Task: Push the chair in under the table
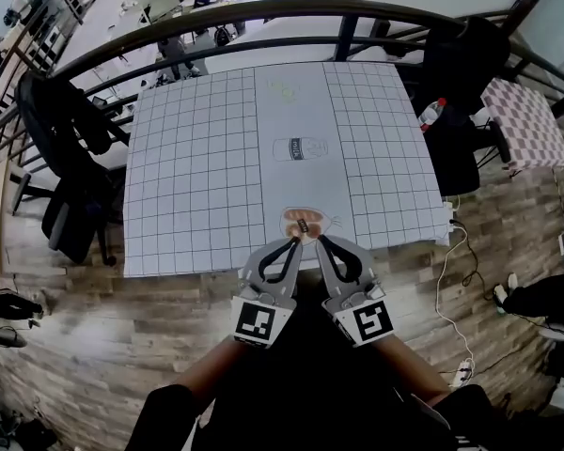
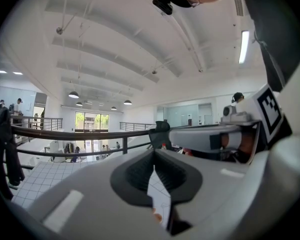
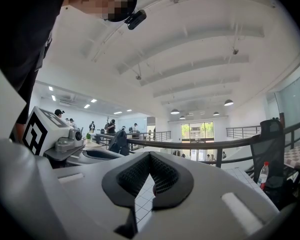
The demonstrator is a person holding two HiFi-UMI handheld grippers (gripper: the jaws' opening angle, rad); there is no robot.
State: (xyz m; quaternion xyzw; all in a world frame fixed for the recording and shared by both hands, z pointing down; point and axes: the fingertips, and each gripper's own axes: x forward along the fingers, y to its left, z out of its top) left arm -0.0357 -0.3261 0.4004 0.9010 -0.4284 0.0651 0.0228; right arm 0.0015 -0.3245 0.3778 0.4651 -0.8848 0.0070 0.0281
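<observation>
The left gripper [image 1: 294, 242] and right gripper [image 1: 322, 243] sit side by side, both clamped together on nothing, pointing level at the table [image 1: 197, 177] edge just ahead of their tips. A dark shape [image 1: 301, 346] directly beneath them may be a chair back (or clothing, I cannot tell); a black chair [image 1: 70, 177] stands well to their left. Press both tips evenly on the backrest, straight toward the table.

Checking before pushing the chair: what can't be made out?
Head view: dark mass below grey left gripper and grey right gripper, chair or clothing, unclear.
Head view: under-table space, hidden by white gridded tablecloth.
Head view: tablecloth's central print, too small.
</observation>
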